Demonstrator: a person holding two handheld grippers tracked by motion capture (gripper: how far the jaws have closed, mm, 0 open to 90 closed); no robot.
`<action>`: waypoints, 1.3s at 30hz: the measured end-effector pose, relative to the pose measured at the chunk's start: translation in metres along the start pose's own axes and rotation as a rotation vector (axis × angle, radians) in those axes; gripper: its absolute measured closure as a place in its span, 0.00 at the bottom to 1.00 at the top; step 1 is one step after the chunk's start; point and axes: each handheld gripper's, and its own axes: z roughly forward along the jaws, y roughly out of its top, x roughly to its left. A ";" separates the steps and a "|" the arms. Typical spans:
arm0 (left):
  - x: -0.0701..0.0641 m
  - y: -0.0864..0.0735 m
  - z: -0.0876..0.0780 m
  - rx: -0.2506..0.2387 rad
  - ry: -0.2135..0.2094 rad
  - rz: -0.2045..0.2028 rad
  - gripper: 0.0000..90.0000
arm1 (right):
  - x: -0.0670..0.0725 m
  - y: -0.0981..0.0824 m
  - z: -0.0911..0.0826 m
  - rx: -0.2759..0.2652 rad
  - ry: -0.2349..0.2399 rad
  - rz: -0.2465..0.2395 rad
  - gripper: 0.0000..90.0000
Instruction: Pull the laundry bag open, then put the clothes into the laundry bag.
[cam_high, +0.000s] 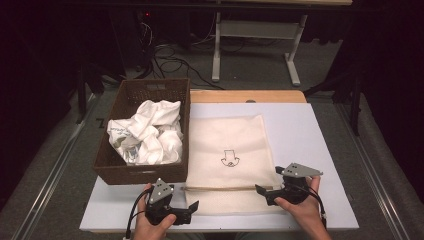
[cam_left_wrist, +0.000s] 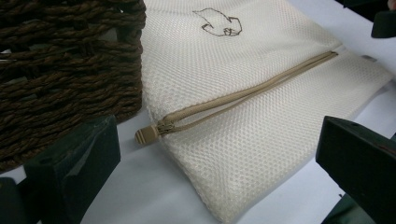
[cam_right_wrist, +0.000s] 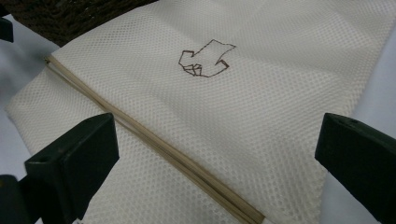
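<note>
We hold the left hand-held gripper (cam_high: 192, 206) wide apart, empty, the zipper pull (cam_left_wrist: 145, 135) just ahead; the right hand-held gripper (cam_high: 261, 190) gapes above the mesh bag (cam_right_wrist: 233, 121), touching nothing.

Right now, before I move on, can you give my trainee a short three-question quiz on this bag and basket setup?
1. True or false: the zipper on the mesh bag is closed.
2. Where does the zipper pull sit? A) at the end near the basket B) at the end near the right gripper C) in the middle
3. What fills the basket?

Key:
1. True: the two sides meet along its whole length.
2. A, close to the left gripper, whose jaws stand open and empty.
3. Crumpled white clothes.
</note>
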 end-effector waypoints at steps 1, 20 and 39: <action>0.000 0.000 -0.001 -0.004 -0.001 0.001 0.00 | 0.002 0.000 0.000 0.002 0.000 0.000 0.00; -0.002 -0.002 0.000 -0.001 -0.006 0.014 0.00 | 0.011 0.035 0.014 0.016 0.096 -0.073 0.00; -0.009 -0.003 0.003 0.005 -0.027 0.037 0.00 | 0.012 0.034 0.080 0.228 0.124 -0.217 0.00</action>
